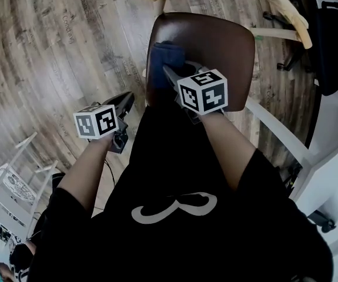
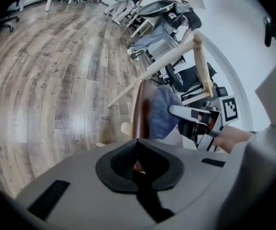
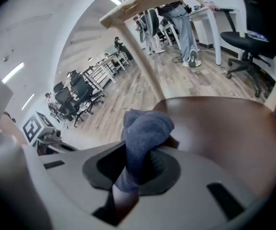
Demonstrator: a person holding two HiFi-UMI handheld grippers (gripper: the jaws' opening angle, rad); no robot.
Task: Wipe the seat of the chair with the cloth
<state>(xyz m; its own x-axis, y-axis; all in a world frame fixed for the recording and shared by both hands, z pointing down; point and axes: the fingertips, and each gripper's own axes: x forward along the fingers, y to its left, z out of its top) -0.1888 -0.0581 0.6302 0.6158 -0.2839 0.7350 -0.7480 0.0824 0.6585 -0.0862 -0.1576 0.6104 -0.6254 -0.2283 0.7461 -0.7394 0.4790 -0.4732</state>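
Your black shirt (image 1: 174,216) fills the bottom of the head view. Ahead of it, your right claw (image 1: 171,75) is clenched on the blue cloth (image 1: 167,60), which sits bunched on the left part of the brown chair seat (image 1: 227,46). Your left claw (image 1: 127,100) hangs beside the chair, over the wood floor (image 1: 51,51), pinched together and seemingly empty.

Head view looks steeply down; gripper views share the seat (image 1: 216,46).
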